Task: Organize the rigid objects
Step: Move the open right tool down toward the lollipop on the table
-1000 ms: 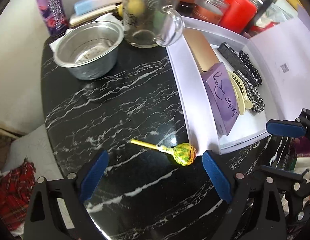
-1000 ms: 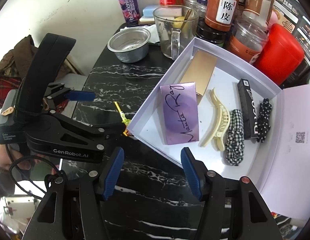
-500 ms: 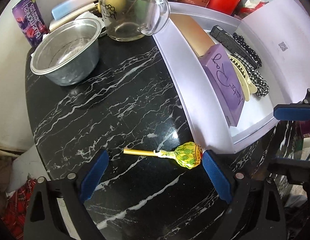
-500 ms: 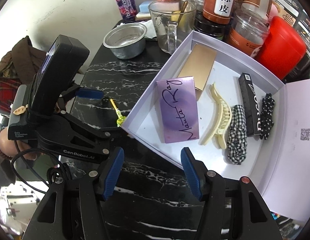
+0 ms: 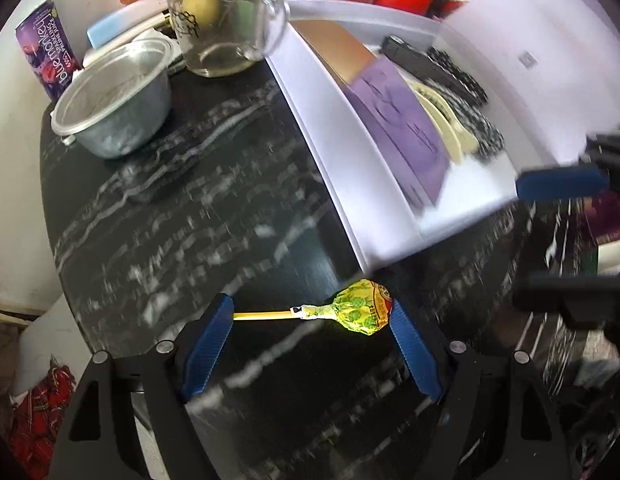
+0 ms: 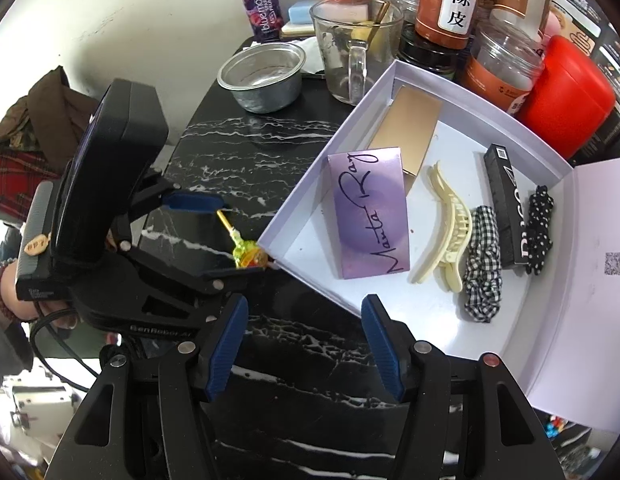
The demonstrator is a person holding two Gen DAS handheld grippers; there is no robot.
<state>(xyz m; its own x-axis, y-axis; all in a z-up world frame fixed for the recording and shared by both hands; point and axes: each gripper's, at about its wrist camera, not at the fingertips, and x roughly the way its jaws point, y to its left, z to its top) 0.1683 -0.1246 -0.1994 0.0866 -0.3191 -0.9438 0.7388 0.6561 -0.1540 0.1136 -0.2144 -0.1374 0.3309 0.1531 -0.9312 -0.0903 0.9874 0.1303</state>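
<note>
A lollipop (image 5: 360, 312) in a yellow-green wrapper lies on the black marble table (image 5: 189, 208), its stick pointing left. My left gripper (image 5: 312, 314) is closed in around it lengthwise: the left pad touches the stick's end, the right pad touches the wrapped head. It also shows in the right wrist view (image 6: 245, 256), beside the corner of the white box (image 6: 310, 192). The box holds a purple card (image 6: 370, 212), a gold box (image 6: 410, 128), a cream hair claw (image 6: 446, 232), scrunchies and a black carton. My right gripper (image 6: 303, 344) is open and empty above the table's front.
A metal bowl (image 5: 113, 100), a glass mug (image 5: 221, 20) and a purple can (image 5: 45, 56) stand at the table's far side. Jars (image 6: 450, 0) and a red container (image 6: 566, 96) crowd behind the box. The box lid (image 6: 598, 280) lies open at right.
My left gripper has moved forward and narrowed, so its pads now touch both ends of the lollipop. The right gripper has hardly moved.
</note>
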